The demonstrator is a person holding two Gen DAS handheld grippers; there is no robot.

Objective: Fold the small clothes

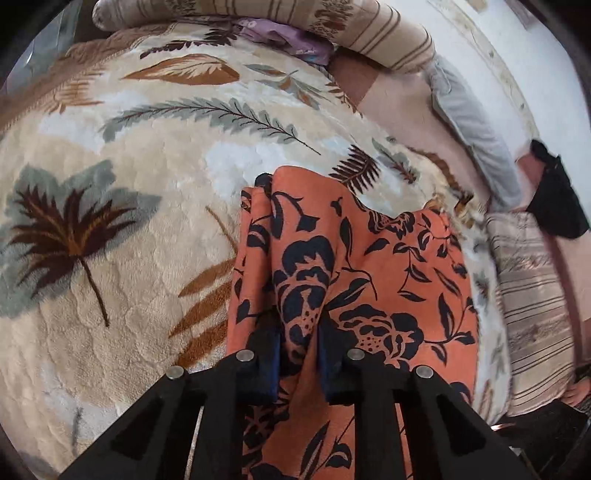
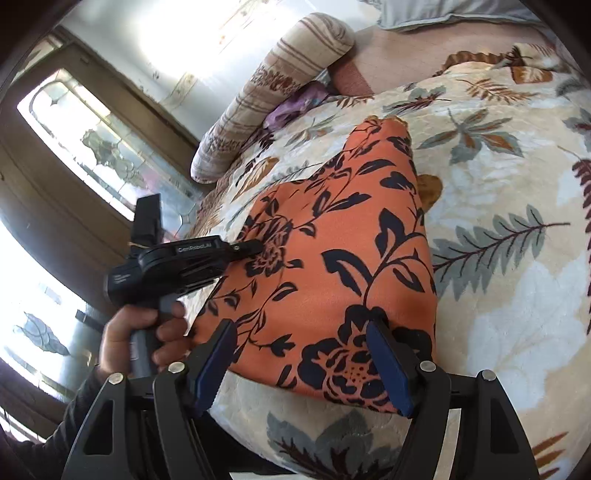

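Observation:
An orange garment with a dark navy flower print (image 1: 354, 266) lies folded on a cream leaf-patterned blanket (image 1: 122, 236). My left gripper (image 1: 298, 332) is shut on a pinched ridge of the garment's near edge. In the right wrist view the same garment (image 2: 332, 258) lies across the blanket (image 2: 509, 295), and the left gripper (image 2: 255, 248) grips its left edge, held by a hand. My right gripper (image 2: 301, 339) is open, its blue pads (image 2: 388, 373) on either side of the garment's near corner, not closed on it.
A striped bolster pillow (image 1: 288, 26) and a purple cloth (image 1: 280, 37) lie at the far end of the bed. A grey cushion (image 1: 472, 125) and a striped pillow (image 1: 532, 295) lie to the right. A window (image 2: 85, 147) and wall stand left in the right wrist view.

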